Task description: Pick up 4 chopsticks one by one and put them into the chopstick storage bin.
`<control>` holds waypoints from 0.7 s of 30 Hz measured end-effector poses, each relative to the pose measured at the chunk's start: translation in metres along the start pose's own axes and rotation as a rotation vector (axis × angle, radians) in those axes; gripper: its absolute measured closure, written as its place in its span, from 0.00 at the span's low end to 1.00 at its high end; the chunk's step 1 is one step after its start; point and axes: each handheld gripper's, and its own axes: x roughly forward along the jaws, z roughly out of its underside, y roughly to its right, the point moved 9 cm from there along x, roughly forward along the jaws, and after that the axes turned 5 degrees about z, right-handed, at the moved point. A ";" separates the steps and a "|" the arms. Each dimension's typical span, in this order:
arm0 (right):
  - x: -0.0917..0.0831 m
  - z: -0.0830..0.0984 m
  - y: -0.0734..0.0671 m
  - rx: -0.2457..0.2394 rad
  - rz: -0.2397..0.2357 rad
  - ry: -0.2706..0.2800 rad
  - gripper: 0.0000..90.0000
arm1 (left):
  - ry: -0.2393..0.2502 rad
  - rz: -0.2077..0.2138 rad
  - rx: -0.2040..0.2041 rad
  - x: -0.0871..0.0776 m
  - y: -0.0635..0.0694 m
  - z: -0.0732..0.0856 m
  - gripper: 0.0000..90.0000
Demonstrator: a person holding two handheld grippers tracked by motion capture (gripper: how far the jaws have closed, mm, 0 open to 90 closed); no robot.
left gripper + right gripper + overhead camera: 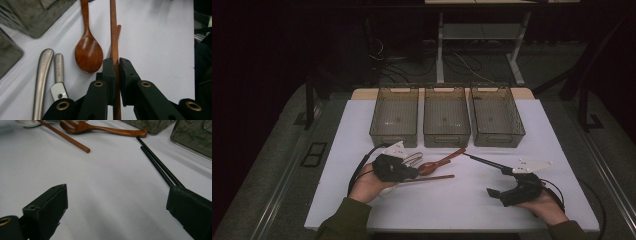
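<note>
White table (462, 200): left gripper (116, 68) jaws clamp wooden chopstick (113, 37) (spoon (88, 53) beside); right gripper (117, 202) jaws wide.

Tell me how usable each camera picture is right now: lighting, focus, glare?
High view: dim, room black, only the white table lit; the three bins look murky. Left gripper view: bright and sharp on the wooden chopsticks and wooden spoon, soft sheen on the metal handles. Right gripper view: the near jaws are slightly soft, the black chopsticks clear.
</note>
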 end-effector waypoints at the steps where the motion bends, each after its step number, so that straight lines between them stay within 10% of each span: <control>1: 0.000 0.000 0.000 0.000 0.002 0.000 0.04 | 0.001 0.000 0.001 -0.001 0.000 0.000 0.92; 21: -0.001 -0.001 0.002 0.010 0.010 0.013 0.04 | 0.030 -0.021 -0.020 -0.015 -0.017 -0.015 0.92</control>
